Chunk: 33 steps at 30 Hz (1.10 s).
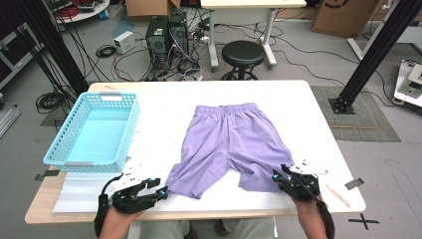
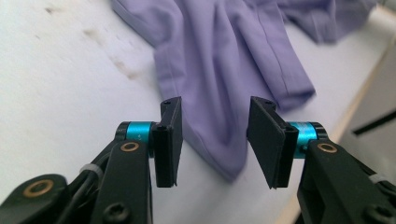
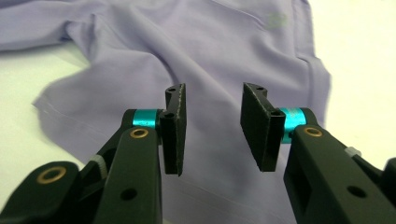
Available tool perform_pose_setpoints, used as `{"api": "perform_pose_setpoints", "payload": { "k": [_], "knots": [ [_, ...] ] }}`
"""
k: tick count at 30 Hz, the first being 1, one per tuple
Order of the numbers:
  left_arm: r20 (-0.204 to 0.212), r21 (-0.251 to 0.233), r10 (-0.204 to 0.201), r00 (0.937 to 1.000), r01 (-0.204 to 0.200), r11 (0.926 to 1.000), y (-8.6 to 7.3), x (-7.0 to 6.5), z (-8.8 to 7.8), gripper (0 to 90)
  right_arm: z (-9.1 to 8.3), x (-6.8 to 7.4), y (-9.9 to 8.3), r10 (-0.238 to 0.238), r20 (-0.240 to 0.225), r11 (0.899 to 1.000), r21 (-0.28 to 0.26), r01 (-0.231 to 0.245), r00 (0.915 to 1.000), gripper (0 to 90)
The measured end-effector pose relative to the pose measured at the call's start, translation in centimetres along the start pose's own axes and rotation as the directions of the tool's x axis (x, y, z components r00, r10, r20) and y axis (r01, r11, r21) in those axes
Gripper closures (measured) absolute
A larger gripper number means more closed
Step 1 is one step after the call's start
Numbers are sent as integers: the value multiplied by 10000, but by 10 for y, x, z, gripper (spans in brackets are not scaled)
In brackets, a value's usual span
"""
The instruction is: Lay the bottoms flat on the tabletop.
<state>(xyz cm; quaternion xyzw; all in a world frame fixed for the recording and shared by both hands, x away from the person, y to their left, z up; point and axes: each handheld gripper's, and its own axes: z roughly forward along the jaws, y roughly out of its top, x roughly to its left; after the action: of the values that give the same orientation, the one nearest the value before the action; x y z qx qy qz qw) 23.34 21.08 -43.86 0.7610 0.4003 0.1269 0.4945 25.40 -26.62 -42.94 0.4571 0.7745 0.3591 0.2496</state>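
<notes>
A pair of lilac shorts (image 1: pixel 229 144) lies spread flat on the white table (image 1: pixel 298 109), waistband at the far side and both legs toward me. My left gripper (image 1: pixel 160 186) hovers at the near left, just short of the hem of the left leg. In the left gripper view its jaws (image 2: pixel 215 105) stand open with the leg's hem corner (image 2: pixel 224 60) ahead of them. My right gripper (image 1: pixel 278 174) is at the hem of the right leg. Its jaws (image 3: pixel 212 91) are open over the fabric (image 3: pixel 187 51), with nothing pinched between them.
A light blue plastic basket (image 1: pixel 107 94) stands empty at the table's left side, on a pale foam sheet (image 1: pixel 79 191). A thin wooden stick (image 1: pixel 338 195) lies near the right front corner. Beyond the table are a black stool (image 1: pixel 242 52), computers and cables.
</notes>
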Motion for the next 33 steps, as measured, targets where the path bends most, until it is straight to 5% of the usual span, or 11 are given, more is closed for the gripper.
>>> {"api": "perform_pose_setpoints", "payload": {
  "k": [7,12,17,27,30,33],
  "knots": [
    [-548,-587,-352,9979,319,9978,11,8,11,502,13,28,16,-321,-922,9991,-296,295,9952,568],
    [-643,-823,-517,9966,464,9955,17,10,17,466,27,50,29,-371,-1818,9985,-475,289,9826,532],
    [-700,-788,-479,9964,423,9960,19,10,22,472,43,85,42,-1000,-2751,9949,-401,925,9562,567],
    [-803,-708,-486,9956,429,9966,15,12,21,476,75,142,54,-1978,-4223,9749,96,2225,8846,586],
    [-786,-676,-513,9956,460,9967,15,12,20,479,82,151,52,-2506,-4167,9557,376,2920,8738,695],
    [-825,-660,-516,9953,462,9967,14,12,20,482,79,148,50,-2594,-4226,9530,339,3012,8684,887]
  ]
}}
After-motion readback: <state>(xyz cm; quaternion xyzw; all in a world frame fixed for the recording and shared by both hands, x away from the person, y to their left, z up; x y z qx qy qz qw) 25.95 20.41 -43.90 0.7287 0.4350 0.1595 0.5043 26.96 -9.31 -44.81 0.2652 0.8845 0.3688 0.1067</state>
